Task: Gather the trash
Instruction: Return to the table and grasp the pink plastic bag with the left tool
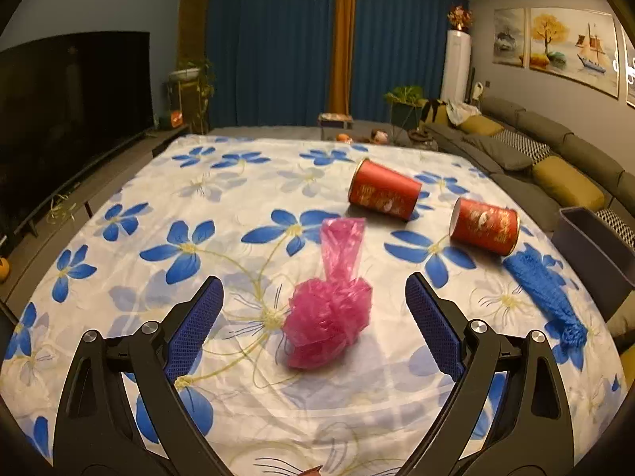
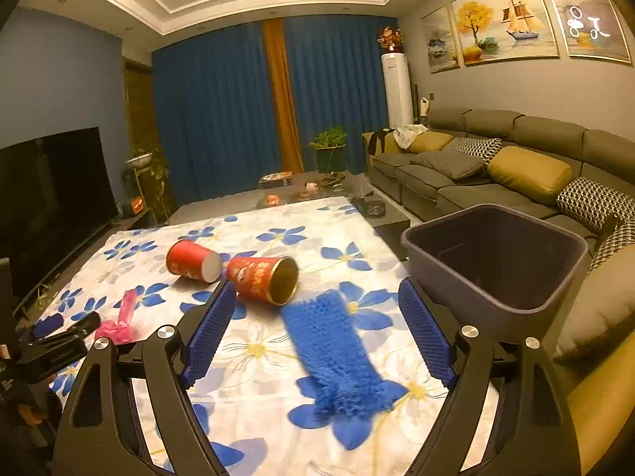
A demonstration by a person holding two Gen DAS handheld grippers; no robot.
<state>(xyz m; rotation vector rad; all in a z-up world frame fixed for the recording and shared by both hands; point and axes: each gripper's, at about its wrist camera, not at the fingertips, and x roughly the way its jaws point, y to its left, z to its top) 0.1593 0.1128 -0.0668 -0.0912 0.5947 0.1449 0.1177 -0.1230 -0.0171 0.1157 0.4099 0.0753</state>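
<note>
Lying toward the left edge of the flowered table (image 1: 119,182), a crumpled pink plastic bag (image 1: 329,317) is seen directly ahead of the left gripper (image 1: 313,309), whose jaws are spread wide and hold nothing. The bag's twisted tail is pointed away from the jaws, so its long axis is judged to run roughly along the line of approach; the bunched body sits between the pads (image 1: 198,329). Further right, two red cups (image 1: 383,190) (image 1: 486,225) are found on their sides near the table's middle. A blue knitted net (image 2: 331,353) is laid lengthwise between the released jaws of the right gripper (image 2: 317,325), nearer that hand. Beyond the right edge, a dark bin (image 2: 492,265) is seen, apparently empty.
</note>
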